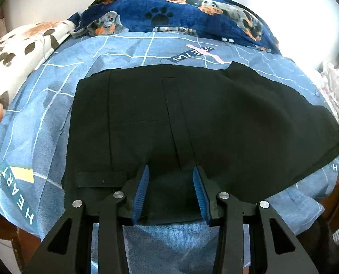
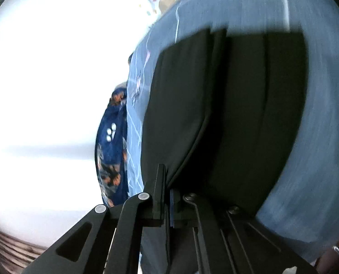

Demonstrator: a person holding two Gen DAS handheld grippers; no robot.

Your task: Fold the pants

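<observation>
Blue grid-print bedsheet [image 1: 44, 105] spread over bed; navy dog-print blanket [image 1: 192, 11] heaped at far edge. Black pants [image 1: 169, 118] lie on sheet, partly folded, flat, seam lines and belt loop visible, one layer over another. Left gripper [image 1: 171, 171] partly open, blue pads astride near hem, not pinching. Right gripper [image 2: 168, 182] fully closed, clamped on pants edge; view blurred, rolled sideways.

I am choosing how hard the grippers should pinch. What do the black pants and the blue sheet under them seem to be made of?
Black pants: apparently a thin, matte woven cloth; it lies flat with crisp seam lines and no sheen. Blue sheet: probably printed cotton or a similar weave, matte, with soft creases and a visible fine texture near the camera.
</observation>
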